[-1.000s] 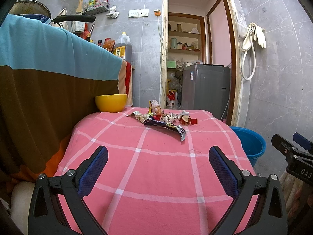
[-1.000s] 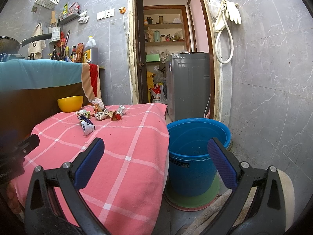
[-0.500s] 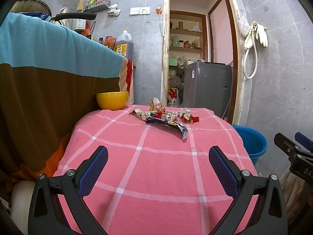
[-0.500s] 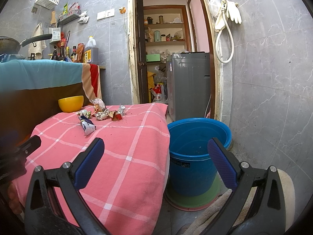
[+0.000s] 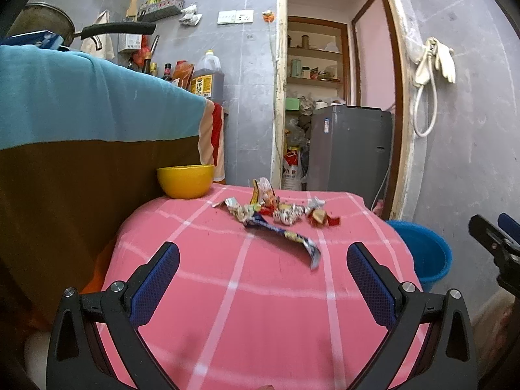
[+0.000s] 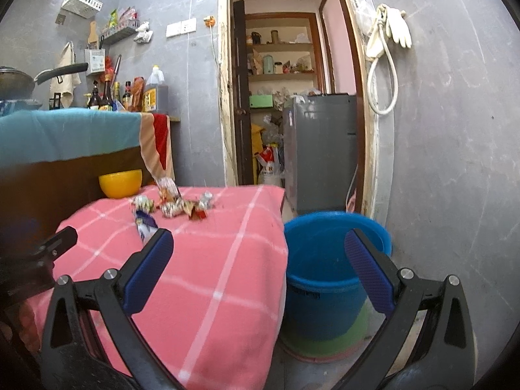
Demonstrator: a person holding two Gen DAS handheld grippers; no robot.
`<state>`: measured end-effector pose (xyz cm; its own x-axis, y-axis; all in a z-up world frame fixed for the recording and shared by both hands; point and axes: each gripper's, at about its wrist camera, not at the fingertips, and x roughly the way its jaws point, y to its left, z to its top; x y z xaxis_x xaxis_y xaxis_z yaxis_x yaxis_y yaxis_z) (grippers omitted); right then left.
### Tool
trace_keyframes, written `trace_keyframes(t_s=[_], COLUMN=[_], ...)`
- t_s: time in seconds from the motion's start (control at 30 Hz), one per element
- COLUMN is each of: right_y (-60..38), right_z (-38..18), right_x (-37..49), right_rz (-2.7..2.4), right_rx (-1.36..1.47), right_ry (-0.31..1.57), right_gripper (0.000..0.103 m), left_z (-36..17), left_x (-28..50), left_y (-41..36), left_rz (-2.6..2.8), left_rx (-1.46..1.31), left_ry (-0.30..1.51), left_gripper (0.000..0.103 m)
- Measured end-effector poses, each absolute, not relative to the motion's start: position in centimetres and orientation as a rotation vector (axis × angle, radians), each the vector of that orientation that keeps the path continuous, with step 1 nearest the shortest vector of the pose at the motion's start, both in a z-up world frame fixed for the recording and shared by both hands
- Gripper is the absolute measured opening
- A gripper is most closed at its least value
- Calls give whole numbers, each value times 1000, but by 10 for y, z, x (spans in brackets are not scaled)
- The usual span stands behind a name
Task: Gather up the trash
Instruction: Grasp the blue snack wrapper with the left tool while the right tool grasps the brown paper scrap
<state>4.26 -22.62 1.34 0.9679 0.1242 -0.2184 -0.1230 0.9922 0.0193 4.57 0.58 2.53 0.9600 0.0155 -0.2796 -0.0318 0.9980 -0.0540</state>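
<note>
A heap of crumpled wrappers [image 5: 279,209] lies near the far edge of the pink checked table [image 5: 260,292], with a long blue wrapper [image 5: 286,235] trailing toward me. The heap also shows in the right wrist view [image 6: 175,206]. A blue bucket [image 6: 328,260] stands on the floor right of the table; it also shows in the left wrist view [image 5: 422,253]. My left gripper [image 5: 263,260] is open and empty above the table's near half. My right gripper [image 6: 258,250] is open and empty, over the table's right edge beside the bucket.
A yellow bowl [image 5: 186,180] sits at the table's far left corner. A cloth-covered counter [image 5: 81,123] rises along the left. A grey appliance [image 5: 347,149] stands in the doorway behind. A grey tiled wall [image 6: 455,162] is close on the right.
Both grippers have moved forward a little toward the wrappers, which look larger now. Jaws stay open and nothing was taken hold of.
</note>
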Motion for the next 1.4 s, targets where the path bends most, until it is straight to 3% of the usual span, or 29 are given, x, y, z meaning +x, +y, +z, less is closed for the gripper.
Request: trace_keyframes(t_s=[0.4,0.63,1.07,1.17,1.33,1.4], right_y=[-208,-188,-159,-152,-142,-138], right_z=[55,57,11,-2,-21,-27], right_x=[109,171,245,257,273,277], right_rz=[215,310,418,458,514,538], right_rx=[-8,-23,-116,-135,-150,-155], right_ry=[136,200,457,538,653,688], right_gripper=[103,103,103,101,85,81], left_z=[58,55,21,13,2,0], left_x=[100,130,178,188,202,206], left_y=[20,24,39,41,43,47], left_rz=[30,17,-45,-85,-144,-159], left_rx=[-46,-8,-139,-191,-267,-304], left_ry=[249,256,559,635,740,765], left_gripper=[101,101,100,89,60,53])
